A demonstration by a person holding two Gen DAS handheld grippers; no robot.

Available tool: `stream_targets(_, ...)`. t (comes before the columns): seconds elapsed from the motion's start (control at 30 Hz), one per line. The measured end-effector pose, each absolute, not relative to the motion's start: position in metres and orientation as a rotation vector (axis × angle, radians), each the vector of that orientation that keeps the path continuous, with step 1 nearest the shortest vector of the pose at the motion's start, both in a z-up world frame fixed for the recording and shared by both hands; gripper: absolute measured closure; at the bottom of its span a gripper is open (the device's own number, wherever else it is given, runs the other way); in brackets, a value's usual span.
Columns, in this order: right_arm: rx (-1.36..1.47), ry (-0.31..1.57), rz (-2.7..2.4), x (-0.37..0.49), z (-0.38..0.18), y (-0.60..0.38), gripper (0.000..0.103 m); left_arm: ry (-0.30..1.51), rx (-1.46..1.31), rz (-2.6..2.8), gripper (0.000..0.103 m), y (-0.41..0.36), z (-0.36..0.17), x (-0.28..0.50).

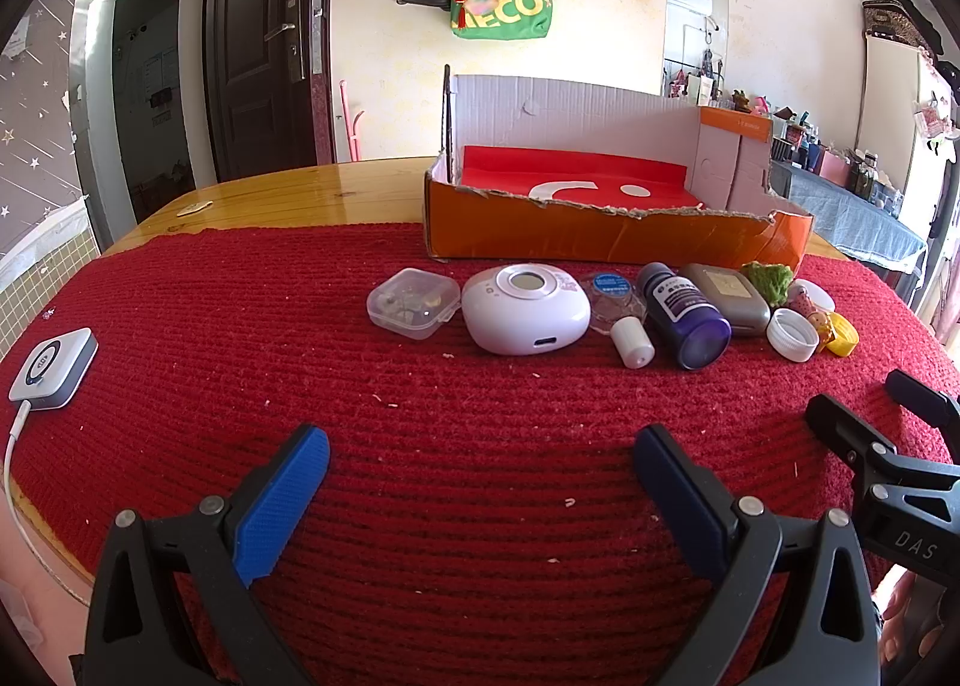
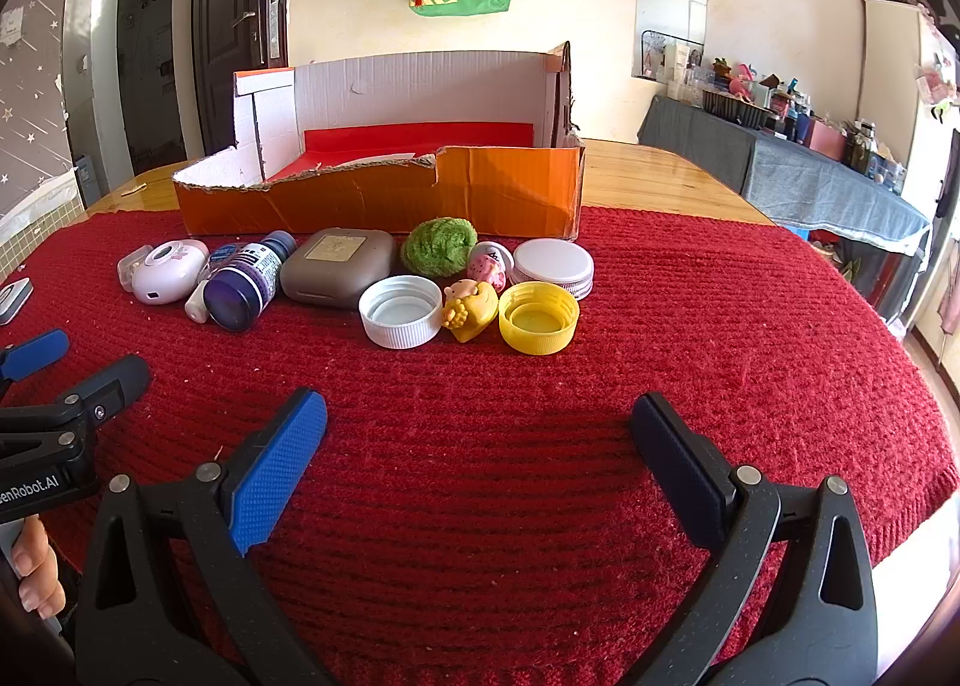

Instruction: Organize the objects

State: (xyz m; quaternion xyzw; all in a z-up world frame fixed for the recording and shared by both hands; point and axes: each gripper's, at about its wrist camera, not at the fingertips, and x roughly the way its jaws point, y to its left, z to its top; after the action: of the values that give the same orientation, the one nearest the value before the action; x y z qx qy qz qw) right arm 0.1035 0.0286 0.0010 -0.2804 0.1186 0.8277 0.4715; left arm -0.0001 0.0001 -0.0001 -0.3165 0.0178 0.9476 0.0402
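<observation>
Objects for sorting lie in a loose row on the red knitted cloth (image 2: 720,326), just in front of the orange cardboard box (image 2: 384,200), presumably lined up there so each needs only a short lift over the torn, low front wall. Left to right: clear hinged plastic case (image 1: 411,303) at about 11 o'clock of the left gripper (image 1: 480,497), small bits inside; smooth white pebble-shaped device (image 1: 525,317) touching it; small white cap-ended tube (image 1: 632,343); dark purple bottle (image 1: 687,314) lying on its side, glossy, base toward us; matte grey rounded case (image 2: 336,266); fuzzy green ball (image 2: 438,246); ribbed white cap (image 2: 401,311), open side up; yellow toy figure (image 2: 471,309) wedged between caps; pink speckled toy (image 2: 487,268) behind it; ribbed yellow cap (image 2: 539,317), open side up; flat white lid (image 2: 553,261) at about 12 o'clock of the right gripper (image 2: 477,467). Box floor shows only red paper; nothing appears sorted yet. Both grippers hang over bare cloth, jaws spread wide, nothing between the blue textured pads, tilted down toward the row. Far left, a small grey-white gadget (image 1: 54,368) on a cable, well apart.
</observation>
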Motion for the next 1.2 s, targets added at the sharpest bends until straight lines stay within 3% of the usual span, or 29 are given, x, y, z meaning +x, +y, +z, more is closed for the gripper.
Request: stream_targets(1.2,-0.677,0.300,1.986,0.1019,0.0011,0.0285,0.000,0.031,-0.972,2.902,0.000,0.0001,0.0000,-0.0002)
